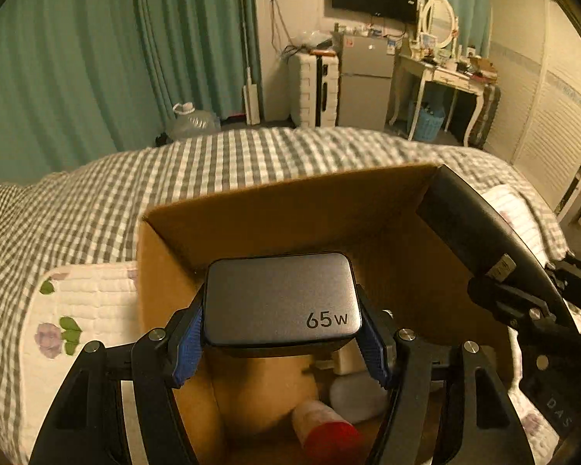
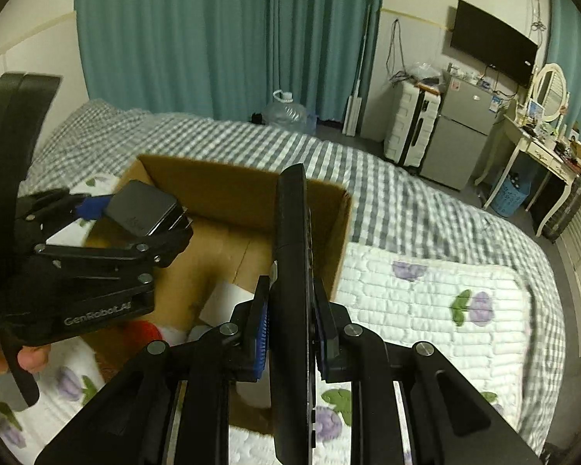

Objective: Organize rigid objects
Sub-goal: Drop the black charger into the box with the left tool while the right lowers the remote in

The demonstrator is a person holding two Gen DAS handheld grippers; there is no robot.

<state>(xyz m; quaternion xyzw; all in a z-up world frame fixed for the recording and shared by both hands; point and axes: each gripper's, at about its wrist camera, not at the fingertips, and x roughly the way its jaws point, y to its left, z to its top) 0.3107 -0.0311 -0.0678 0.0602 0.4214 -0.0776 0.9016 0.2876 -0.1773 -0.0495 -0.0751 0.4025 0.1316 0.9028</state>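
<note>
My left gripper (image 1: 282, 343) is shut on a grey 65W charger (image 1: 279, 298), its blue pads pressing both sides. It hangs over the open cardboard box (image 1: 251, 224). In the right wrist view the charger (image 2: 143, 205) and left gripper (image 2: 135, 219) sit above the box's left side (image 2: 232, 193). My right gripper (image 2: 292, 329) is shut on a thin black flat device (image 2: 290, 232), seen edge on above the box's right half. In the left wrist view that device (image 1: 468, 224) slants over the box's right wall, with the right gripper (image 1: 495, 290) below it.
Inside the box lie a red-ended cylinder (image 1: 325, 430) and white items (image 1: 352, 391). The box stands on a white flowered quilt (image 2: 426, 302) over a grey checked bed (image 1: 213, 162). A hand (image 2: 27, 356) grips the left tool. A suitcase, fridge and dressing table stand beyond.
</note>
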